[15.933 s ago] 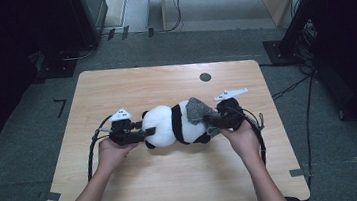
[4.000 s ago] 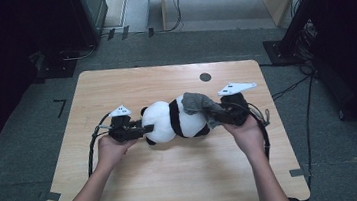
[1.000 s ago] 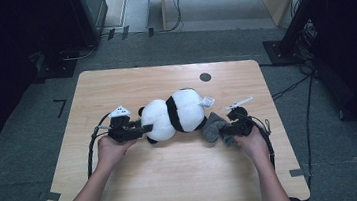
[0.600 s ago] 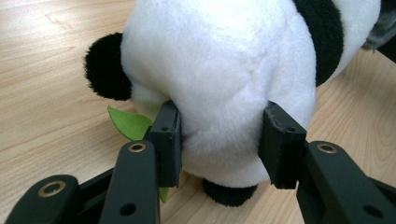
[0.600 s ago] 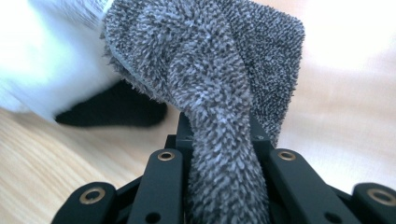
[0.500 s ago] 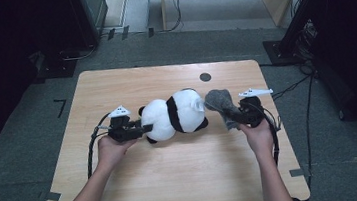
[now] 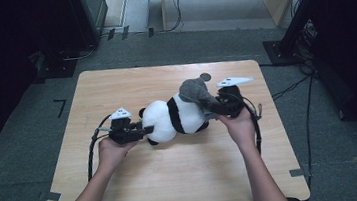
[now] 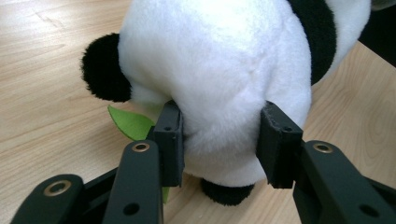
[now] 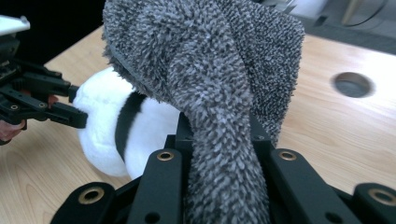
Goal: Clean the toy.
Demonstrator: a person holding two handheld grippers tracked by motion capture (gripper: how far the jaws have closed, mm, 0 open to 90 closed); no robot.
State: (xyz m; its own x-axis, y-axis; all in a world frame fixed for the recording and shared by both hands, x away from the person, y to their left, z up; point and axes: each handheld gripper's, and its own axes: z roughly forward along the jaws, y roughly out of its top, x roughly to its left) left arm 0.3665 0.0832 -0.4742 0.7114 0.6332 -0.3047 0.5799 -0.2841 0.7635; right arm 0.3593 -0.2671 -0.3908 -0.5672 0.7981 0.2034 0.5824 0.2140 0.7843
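High view: one plush panda lies on its side near the middle of a wooden table, caught between two hand-held grippers. One grey fleecy cloth is draped over the end of the toy nearest the right gripper, whose two jaws are pressed together on a fold of that cloth. Seen from the right gripper view, the cloth rises out of the jaws and hangs over them, covering much of the panda behind it, so only a white flank and one black band show. At the other end, the left gripper pinches the panda's white head; the left gripper view shows both pads sunk into the plush, with one black ear just beyond the fingertip on that view's left and one green leaf poking out beside that pad, flat on the table. One dark round hole sits in the tabletop just past the cloth, beyond the right gripper's fingertips. Two bare forearms enter from the near edge, and one black cable trails back from each gripper. Grey carpet and dark equipment surround the table.
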